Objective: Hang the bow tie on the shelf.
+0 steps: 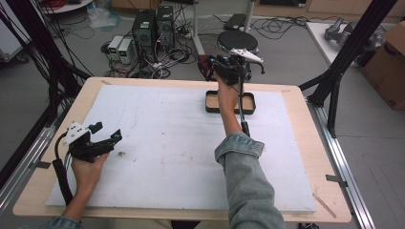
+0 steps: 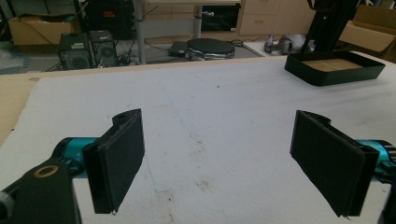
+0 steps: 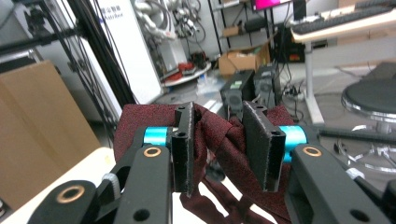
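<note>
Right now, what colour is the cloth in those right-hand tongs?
Dark maroon cloth, pinched by the right tongs; the right gripper view shows it best.

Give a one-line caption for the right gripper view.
Right gripper shut on a bunched dark red cloth, held up above the table edge.

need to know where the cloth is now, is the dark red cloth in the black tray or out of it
Out of it. The right tongs are shut on the dark red cloth, bunched between them and lifted beyond the black tray, which holds no cloth.

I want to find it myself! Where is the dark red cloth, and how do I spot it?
Look at the far edge of the table, just past the black tray. The right tongs hold the dark red cloth up in the air there. It is soft, crumpled and red among hard black things.
</note>
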Demonstrator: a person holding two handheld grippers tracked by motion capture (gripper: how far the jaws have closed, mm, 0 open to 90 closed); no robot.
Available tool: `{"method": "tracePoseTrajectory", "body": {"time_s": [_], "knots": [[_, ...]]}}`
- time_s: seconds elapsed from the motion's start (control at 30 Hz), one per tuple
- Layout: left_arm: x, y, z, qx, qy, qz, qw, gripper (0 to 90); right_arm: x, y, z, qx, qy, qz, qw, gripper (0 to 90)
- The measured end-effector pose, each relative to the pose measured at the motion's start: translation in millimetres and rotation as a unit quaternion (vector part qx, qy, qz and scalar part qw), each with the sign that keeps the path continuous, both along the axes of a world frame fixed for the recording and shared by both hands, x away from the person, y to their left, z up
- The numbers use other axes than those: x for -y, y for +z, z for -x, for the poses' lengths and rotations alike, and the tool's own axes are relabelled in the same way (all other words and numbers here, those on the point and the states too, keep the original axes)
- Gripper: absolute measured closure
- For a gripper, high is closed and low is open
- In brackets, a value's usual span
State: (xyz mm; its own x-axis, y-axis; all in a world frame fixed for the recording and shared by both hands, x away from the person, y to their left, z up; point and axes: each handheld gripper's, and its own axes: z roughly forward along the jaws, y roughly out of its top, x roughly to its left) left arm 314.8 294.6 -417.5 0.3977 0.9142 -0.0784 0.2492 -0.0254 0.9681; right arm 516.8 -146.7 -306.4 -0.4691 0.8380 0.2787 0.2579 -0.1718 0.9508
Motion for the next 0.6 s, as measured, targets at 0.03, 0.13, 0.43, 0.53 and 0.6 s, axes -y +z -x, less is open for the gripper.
{"method": "tracePoseTrajectory", "body": {"time_s": [0.03,0.13,0.43,0.53,0.6], "knots": [[0.0,-0.1,0.0,0.0,0.0,0.0,1.0,18.1,-0.4,0.2,-1.0,-0.002,0.0,0.002,1.0,65.4],[0.4,0.0,0.0,0.001,-0.001,0.0,1.0,18.1,-0.5,-1.8,-3.5,-0.001,-0.003,0.004,1.0,65.4],[1.5,-0.5,-0.7,0.001,-0.002,0.002,1.0,18.1,1.4,-4.6,-9.7,0.013,0.006,-0.001,0.9999,64.6],[1.5,-0.6,-0.9,0.001,-0.003,0.002,1.0,18.1,1.3,-3.2,-9.3,0.021,0.009,-0.001,0.9997,64.6],[1.4,-0.5,-0.8,0.001,-0.003,0.002,1.0,18.1,1.5,-2.2,-9.1,0.024,0.008,-0.006,0.9997,64.6]]}}
